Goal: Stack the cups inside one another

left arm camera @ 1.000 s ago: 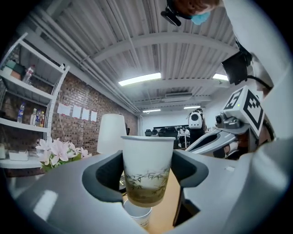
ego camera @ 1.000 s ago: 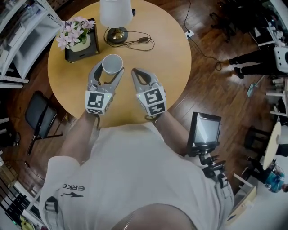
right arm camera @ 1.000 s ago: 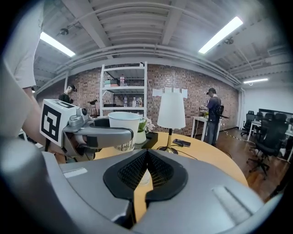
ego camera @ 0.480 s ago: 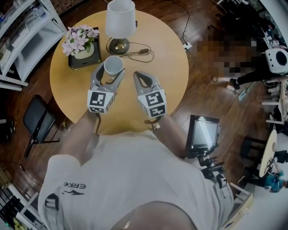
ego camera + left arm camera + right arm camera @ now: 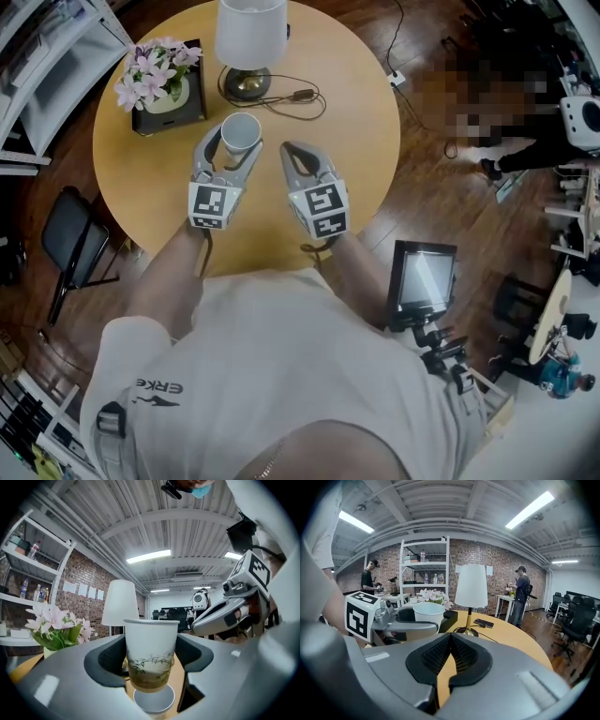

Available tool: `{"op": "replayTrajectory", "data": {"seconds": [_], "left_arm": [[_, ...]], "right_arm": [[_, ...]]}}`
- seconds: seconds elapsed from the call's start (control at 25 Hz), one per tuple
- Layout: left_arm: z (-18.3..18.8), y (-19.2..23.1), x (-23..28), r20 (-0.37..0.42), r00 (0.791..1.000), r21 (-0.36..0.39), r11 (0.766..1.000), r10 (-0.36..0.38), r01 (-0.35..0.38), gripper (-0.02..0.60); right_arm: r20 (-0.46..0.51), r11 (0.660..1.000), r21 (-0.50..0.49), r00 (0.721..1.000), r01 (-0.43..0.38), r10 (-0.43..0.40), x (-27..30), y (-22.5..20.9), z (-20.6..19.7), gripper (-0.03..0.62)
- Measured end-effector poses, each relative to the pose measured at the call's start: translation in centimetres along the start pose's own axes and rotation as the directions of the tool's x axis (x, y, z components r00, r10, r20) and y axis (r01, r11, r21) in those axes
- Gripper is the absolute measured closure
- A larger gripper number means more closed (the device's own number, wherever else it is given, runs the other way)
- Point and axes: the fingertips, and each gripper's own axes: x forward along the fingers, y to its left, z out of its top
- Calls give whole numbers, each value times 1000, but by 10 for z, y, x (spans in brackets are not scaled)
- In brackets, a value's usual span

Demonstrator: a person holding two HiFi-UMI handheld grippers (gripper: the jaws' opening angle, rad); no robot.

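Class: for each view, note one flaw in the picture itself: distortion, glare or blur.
Head view: wide-angle bending toward the edges, table sharp. Left gripper view: black corners, tube lights blown out, cup sharp. Right gripper view: ceiling beams bowed.

A white paper cup (image 5: 151, 641) with a green bamboo print stood upright between the left gripper's (image 5: 152, 660) jaws, its base directly over the open mouth of a second cup (image 5: 153, 704) below.
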Motion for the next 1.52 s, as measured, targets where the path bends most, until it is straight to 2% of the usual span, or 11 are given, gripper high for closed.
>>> {"op": "replayTrajectory", "data": {"seconds": [0.36,0.8,1.24,1.44,1.52], "left_arm": [[-48,-1,13,-61,998,-4,1000,-4,3,255],[-72,-5,14,-69,998,12,1000,-11,12,255],[-102,-10,13,-127,992,-15,1000,-22,21,255],[-104,-12,14,-136,990,-18,999,-29,27,255],[-105,-12,13,-142,989,-15,999,-33,31,222]], "right_arm": [[-68,1000,23,998,-11,13,23,-14,-24,580],[-100,1000,20,995,-14,16,31,-13,-34,580],[-132,1000,21,991,-17,19,31,-12,-42,580],[-140,1000,24,990,-18,21,32,-13,-42,580],[-140,999,24,990,-23,26,35,-11,-41,580]]}}
